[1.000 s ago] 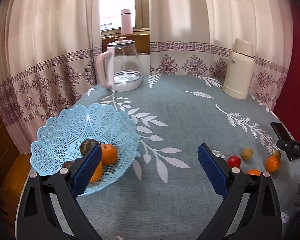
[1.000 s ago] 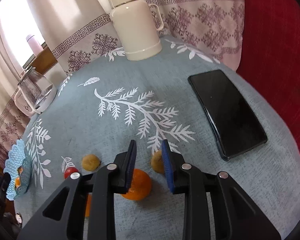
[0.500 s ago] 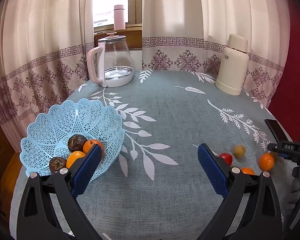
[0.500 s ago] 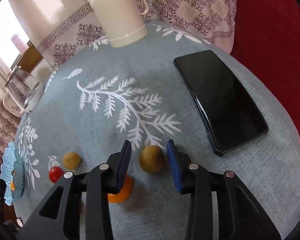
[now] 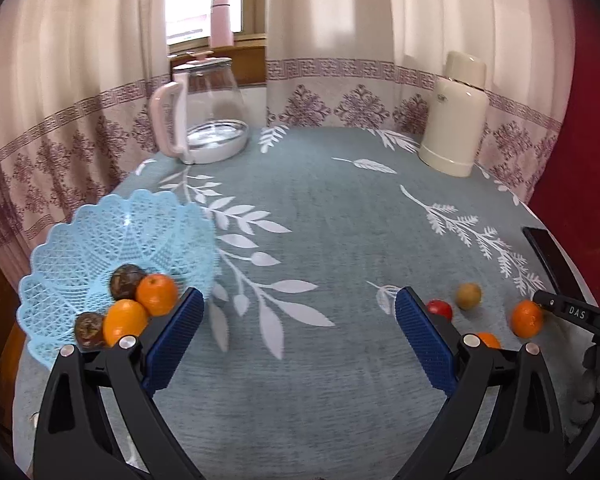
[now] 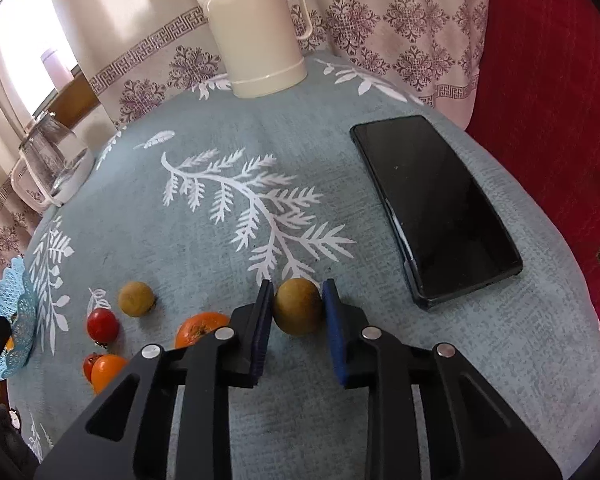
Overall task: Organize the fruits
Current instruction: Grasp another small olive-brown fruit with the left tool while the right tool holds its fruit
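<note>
My right gripper is shut on a brown-green round fruit that rests on the tablecloth, one blue pad against each side. To its left lie an orange, another brown fruit, a red tomato and a second orange. The light blue lattice basket at the left holds two oranges and two dark fruits. Just right of the basket, my left gripper hangs open above the cloth with nothing between its fingers.
A black phone lies right of the held fruit near the table edge. A cream thermos stands at the back right and a glass kettle at the back left. Curtains hang behind the table and red fabric borders its right side.
My right gripper moved forward around the brown-green fruit and its fingers narrowed onto it. My left gripper drew back a little from the basket and stayed open.
</note>
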### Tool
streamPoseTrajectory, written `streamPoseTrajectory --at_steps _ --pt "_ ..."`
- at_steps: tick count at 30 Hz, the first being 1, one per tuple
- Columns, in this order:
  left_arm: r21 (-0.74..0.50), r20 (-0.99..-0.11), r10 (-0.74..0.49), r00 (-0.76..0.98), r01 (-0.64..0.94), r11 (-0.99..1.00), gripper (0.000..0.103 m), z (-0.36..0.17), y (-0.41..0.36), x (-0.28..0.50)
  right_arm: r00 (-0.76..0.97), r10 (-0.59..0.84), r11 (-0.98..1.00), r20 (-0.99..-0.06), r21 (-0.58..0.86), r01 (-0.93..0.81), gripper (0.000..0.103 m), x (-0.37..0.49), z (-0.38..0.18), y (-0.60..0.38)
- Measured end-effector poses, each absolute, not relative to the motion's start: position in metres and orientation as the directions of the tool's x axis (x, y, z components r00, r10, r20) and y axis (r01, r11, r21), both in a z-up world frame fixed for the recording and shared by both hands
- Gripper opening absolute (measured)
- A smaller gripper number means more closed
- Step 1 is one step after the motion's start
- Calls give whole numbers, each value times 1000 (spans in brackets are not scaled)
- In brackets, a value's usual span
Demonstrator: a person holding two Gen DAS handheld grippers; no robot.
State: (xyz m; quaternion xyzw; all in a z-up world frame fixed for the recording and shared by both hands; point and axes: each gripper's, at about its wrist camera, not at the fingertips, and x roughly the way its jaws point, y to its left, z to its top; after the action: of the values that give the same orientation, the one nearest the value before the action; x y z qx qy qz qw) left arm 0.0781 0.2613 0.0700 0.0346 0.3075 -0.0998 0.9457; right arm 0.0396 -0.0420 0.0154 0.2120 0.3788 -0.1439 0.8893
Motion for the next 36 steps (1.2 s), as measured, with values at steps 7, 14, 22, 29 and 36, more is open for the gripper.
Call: streamPoseTrajectory --at_steps 7,14,22,29,36 --pt "-35 -623 -277 732 328 944 97 64 222 92 729 -113 875 -675 280 395 25 33 35 -46" --pt "-37 -671 -352 652 444 895 83 50 176 103 760 -89 877 -644 311 367 25 34 41 -51" --pt "-81 -732 -418 538 541 837 63 29 137 113 767 -56 875 -639 339 346 25 36 36 -54" --pt "-59 -758 -397 518 551 832 40 21 122 121 770 -42 878 -636 344 332 25 37 33 -54" --pt "-63 -762 -412 499 577 814 28 17 118 120 769 -39 881 -638 342 328 25 38 31 -53"
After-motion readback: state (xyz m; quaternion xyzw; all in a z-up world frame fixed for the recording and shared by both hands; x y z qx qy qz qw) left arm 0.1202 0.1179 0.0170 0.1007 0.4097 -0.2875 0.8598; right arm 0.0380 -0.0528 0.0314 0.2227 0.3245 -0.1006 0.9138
